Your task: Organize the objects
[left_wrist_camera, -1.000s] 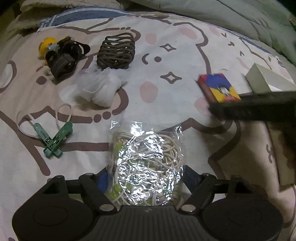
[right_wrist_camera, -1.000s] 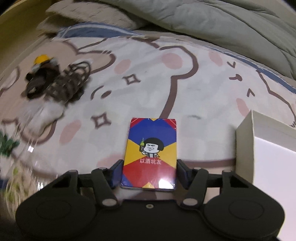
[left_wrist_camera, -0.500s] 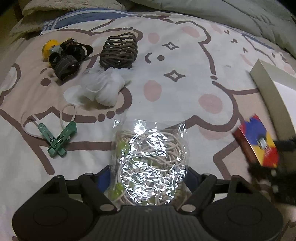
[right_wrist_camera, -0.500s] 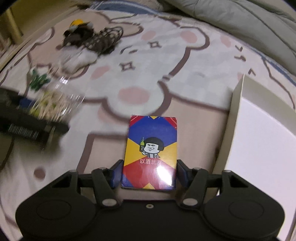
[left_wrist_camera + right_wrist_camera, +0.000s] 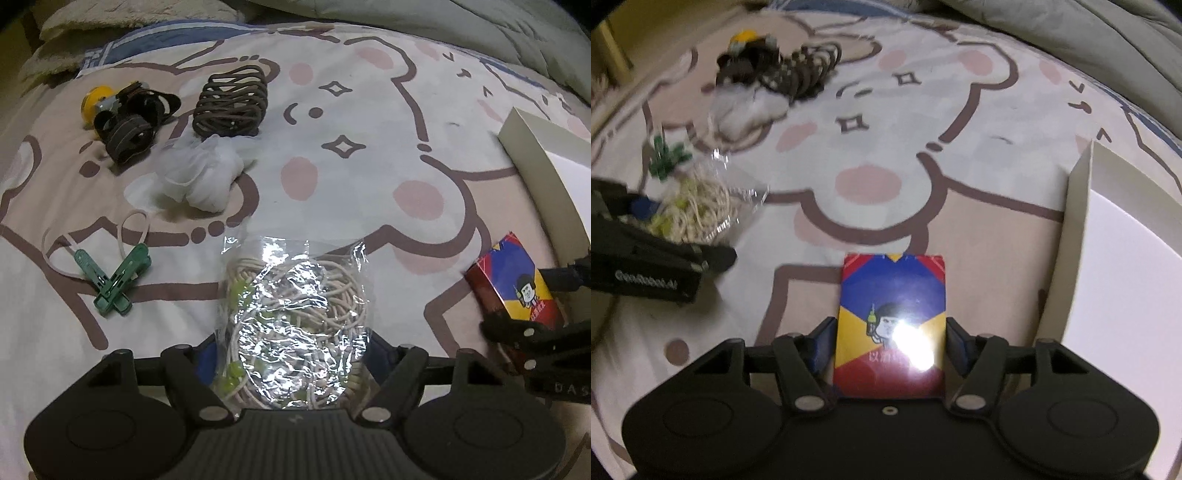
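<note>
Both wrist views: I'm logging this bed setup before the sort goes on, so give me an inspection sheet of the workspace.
Surface: cartoon-print bedsheet, soft and creased.
Job's things: clear bag of rubber bands between the left gripper's closing jaws; card box clamped in the right gripper; white open box beside it.
Clutter: green clips, white mesh wad, brown hair ties, dark bands with yellow piece.
Cables: nothing seen.
Surroundings: grey-green quilt.
</note>
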